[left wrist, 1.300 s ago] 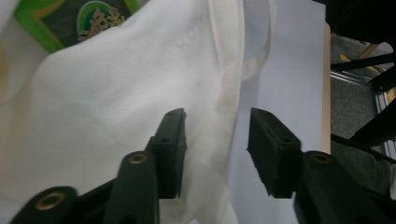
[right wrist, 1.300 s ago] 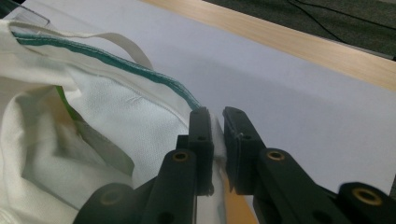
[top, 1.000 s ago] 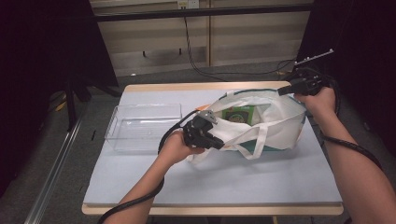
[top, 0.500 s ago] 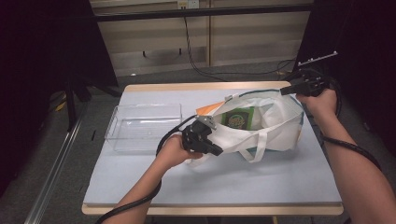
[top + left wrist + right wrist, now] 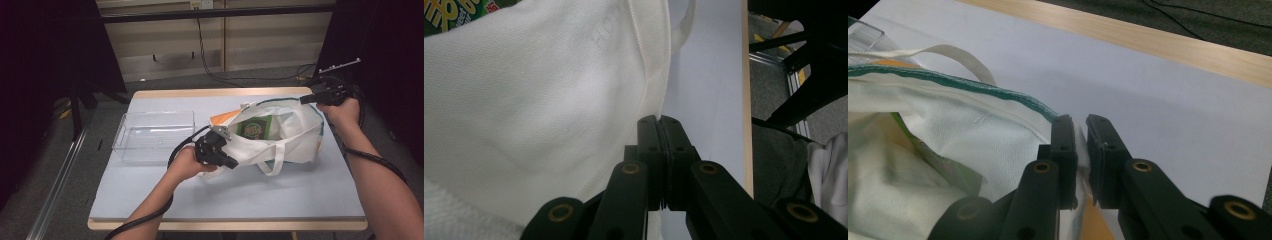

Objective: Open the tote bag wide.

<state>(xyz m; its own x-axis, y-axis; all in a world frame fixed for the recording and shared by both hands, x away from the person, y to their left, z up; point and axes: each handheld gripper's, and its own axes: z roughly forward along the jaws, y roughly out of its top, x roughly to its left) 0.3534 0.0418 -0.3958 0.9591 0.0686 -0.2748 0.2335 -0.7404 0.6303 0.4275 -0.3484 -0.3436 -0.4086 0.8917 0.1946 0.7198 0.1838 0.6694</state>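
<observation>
Sideways, white tote bag (image 5: 280, 142), green-trimmed mouth gaping, green packet (image 5: 253, 127) inside.

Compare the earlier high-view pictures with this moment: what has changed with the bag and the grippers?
The white bag mouth has been spread wider, baring the green packet and orange packet. The left gripper and right gripper stay clamped on the rim; the clear bin is unmoved.

The counter (image 5: 165, 195) has a pale blue-grey top with a light wooden edge. 2 things lie directly on it: a clear plastic bin (image 5: 155, 135) toward the left, and just beside it a white cloth tote bag (image 5: 287, 142) on its side, right of the middle.
</observation>
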